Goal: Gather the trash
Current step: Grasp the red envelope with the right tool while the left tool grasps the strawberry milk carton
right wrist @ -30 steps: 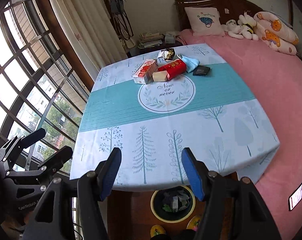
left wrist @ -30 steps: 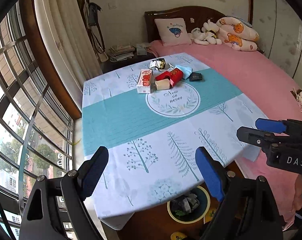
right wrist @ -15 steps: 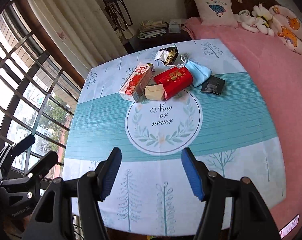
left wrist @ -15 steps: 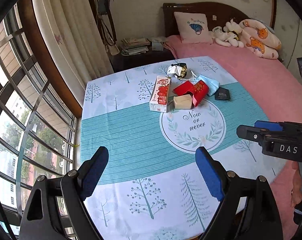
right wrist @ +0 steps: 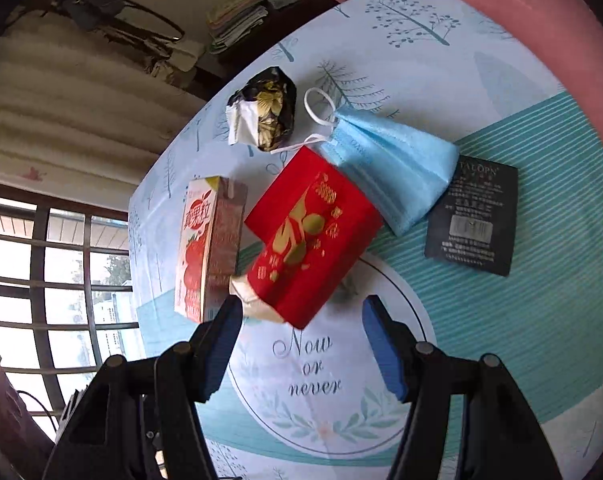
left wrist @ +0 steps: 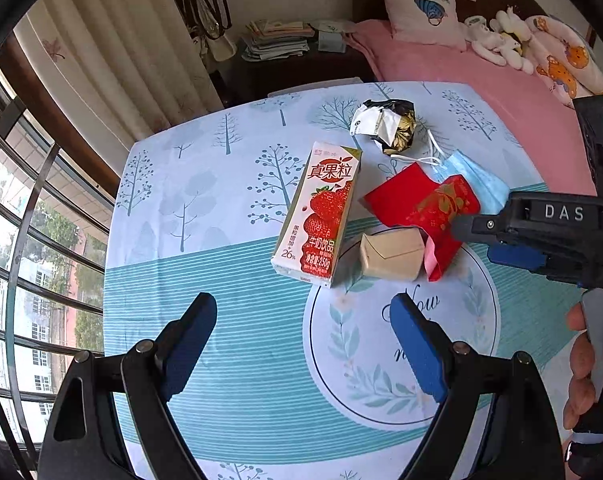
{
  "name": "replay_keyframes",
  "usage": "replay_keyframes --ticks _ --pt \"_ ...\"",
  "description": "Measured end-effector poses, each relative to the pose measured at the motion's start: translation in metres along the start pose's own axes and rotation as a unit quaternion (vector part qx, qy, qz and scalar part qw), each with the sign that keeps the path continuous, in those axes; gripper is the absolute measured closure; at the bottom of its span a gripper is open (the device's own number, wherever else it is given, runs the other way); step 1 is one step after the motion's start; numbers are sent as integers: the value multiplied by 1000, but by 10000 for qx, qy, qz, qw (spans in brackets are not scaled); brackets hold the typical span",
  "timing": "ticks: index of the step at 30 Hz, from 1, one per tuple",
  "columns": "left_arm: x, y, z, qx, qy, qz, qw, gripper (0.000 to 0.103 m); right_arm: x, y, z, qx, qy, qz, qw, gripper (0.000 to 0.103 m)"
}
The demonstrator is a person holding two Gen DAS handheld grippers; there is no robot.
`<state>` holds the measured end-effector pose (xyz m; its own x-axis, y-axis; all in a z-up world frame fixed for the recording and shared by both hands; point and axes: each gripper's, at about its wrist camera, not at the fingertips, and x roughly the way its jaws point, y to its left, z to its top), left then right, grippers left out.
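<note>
Trash sat in a little cluster toward the far side of the table (left wrist: 229, 364), which wore a pale blue cloth printed with trees, a teal striped band and a round "Now or never" wreath. A strawberry milk carton (left wrist: 320, 216) lay flat at the near-left of the pile, with a small beige box (left wrist: 391, 254) just beside its near end, right at the wreath's rim. A red packet (right wrist: 311, 240) with gold print lay partly over that box, and a blue face mask (right wrist: 389, 168) overlapped the packet's far corner. A crumpled black-and-gold wrapper (right wrist: 263, 110) was closest to the far edge, next to the mask's ear loops. A dark tag (right wrist: 475, 222) lay flat on the teal band beside the mask, on its right.

Left gripper (left wrist: 303, 348) hung over the teal band on the near side of the carton, jaws spread wide, nothing between them. Right gripper (right wrist: 301, 344) hovered low over the wreath, also spread apart and not clamping anything, with the red packet's near end sitting between its fingertips.

Room-wise: a pink bed (left wrist: 517, 96) ran along the table's right side with a pillow and plush toys at the headboard, cream curtains (left wrist: 113, 60) and a gridded window (left wrist: 25, 264) on the left, and a stack of papers (left wrist: 275, 38) on a dark stand past the far edge.
</note>
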<state>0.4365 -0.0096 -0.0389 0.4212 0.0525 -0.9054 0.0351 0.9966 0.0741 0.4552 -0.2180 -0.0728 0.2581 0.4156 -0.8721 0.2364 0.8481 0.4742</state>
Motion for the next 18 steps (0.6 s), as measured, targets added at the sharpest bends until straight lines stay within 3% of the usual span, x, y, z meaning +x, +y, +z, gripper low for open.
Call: replay_keyframes --ticks 8,9,18 --pt "35 2 27 -164 343 -109 9992 16 38 -3 34 352 356 -222 9985 41" --pt "40 3 31 -213 402 -149 9989 16 41 -2 36 332 385 -221 9985 47" --pt "81 7 56 -535 790 -329 9949 16 44 -6 46 37 394 -3 9992 66"
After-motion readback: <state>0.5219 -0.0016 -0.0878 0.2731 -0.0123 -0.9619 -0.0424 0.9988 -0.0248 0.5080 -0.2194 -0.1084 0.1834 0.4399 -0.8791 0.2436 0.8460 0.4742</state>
